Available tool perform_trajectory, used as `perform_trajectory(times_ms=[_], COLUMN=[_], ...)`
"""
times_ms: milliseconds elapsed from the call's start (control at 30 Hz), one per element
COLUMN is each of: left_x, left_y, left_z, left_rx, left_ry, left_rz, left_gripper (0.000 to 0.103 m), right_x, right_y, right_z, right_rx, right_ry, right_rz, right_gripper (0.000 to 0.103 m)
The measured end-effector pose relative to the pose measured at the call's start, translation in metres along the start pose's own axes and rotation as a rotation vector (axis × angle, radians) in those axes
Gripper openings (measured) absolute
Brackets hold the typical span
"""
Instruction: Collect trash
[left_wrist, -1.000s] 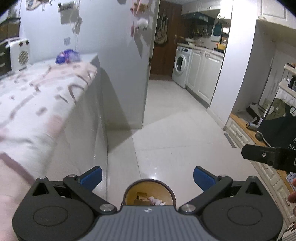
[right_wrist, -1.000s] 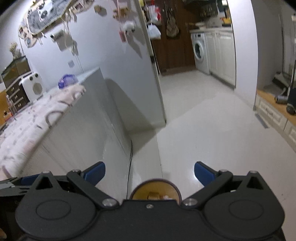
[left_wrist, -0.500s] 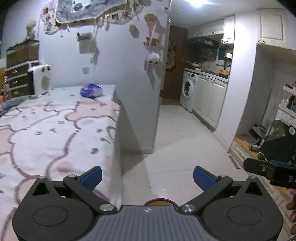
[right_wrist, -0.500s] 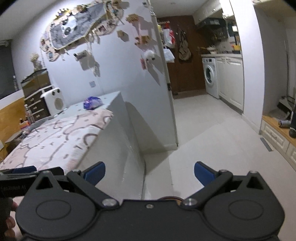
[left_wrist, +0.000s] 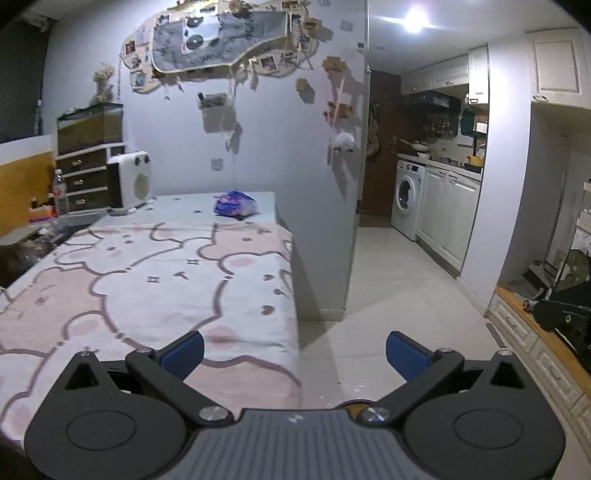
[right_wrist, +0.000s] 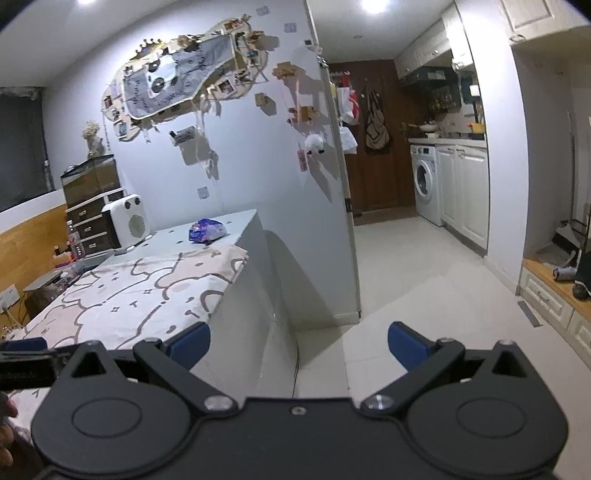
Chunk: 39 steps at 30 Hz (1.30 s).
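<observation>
A crumpled blue and purple wrapper (left_wrist: 235, 204) lies at the far end of the long table (left_wrist: 155, 280) with the pink bear-pattern cloth; it also shows in the right wrist view (right_wrist: 207, 230). My left gripper (left_wrist: 294, 350) is open and empty, raised over the table's near right corner. My right gripper (right_wrist: 298, 345) is open and empty, held beside the table's right side above the floor. Only a sliver of the round bin's rim (left_wrist: 351, 402) shows under the left gripper.
A white heater (left_wrist: 129, 181) stands at the table's far left. A grey partition wall (left_wrist: 321, 221) rises behind the table. White tiled floor (left_wrist: 399, 295) leads to a kitchen with a washing machine (left_wrist: 406, 199). Low drawers (right_wrist: 554, 299) line the right.
Both grippers have lifted and tilted up from over the round bin on the floor. The bin has dropped out of view, and the table top and wrapper now show.
</observation>
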<state>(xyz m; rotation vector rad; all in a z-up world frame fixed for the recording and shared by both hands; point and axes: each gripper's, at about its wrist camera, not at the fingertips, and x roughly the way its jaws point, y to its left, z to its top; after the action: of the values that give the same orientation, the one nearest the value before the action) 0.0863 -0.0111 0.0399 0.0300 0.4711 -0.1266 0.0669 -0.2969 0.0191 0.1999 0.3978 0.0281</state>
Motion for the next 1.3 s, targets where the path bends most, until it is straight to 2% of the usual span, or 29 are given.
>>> perform_trajectory(times_ms=[100, 200, 300, 500, 933, 1300], left_x=[-0.017, -0.031, -0.040, -0.051, -0.047, -0.046], left_y=[0.005, 0.012, 0.018, 0.026, 0.025, 0.015], left_z=[-0.003, -0.007, -0.014, -0.026, -0.052, -0.059], left_rx=[0.016, 0.013, -0.003, -0.015, -0.024, -0.009], left_ry=[-0.018, -0.027, -0.015, 0.014, 0.082, 0.108], left_rz=[0.025, 0.031, 0.035, 0.051, 0.054, 0.037], left_gripper=[0.103, 0.103, 0.103, 0.103, 0.103, 0.103], right_x=[-0.012, -0.023, -0.031, -0.045, -0.049, -0.050], right_y=[0.009, 0.016, 0.025, 0.041, 0.040, 0.039], right_z=[-0.004, -0.008, -0.015, -0.025, -0.046, -0.059], right_rx=[-0.004, -0.003, -0.013, -0.049, -0.053, -0.059], right_ry=[-0.002, 0.016, 0.049, 0.076, 0.132, 0.172], right_rz=[-0.033, -0.025, -0.012, -0.057, -0.141, -0.130], right_gripper=[0.103, 0.103, 0.103, 0.103, 0.103, 0.103])
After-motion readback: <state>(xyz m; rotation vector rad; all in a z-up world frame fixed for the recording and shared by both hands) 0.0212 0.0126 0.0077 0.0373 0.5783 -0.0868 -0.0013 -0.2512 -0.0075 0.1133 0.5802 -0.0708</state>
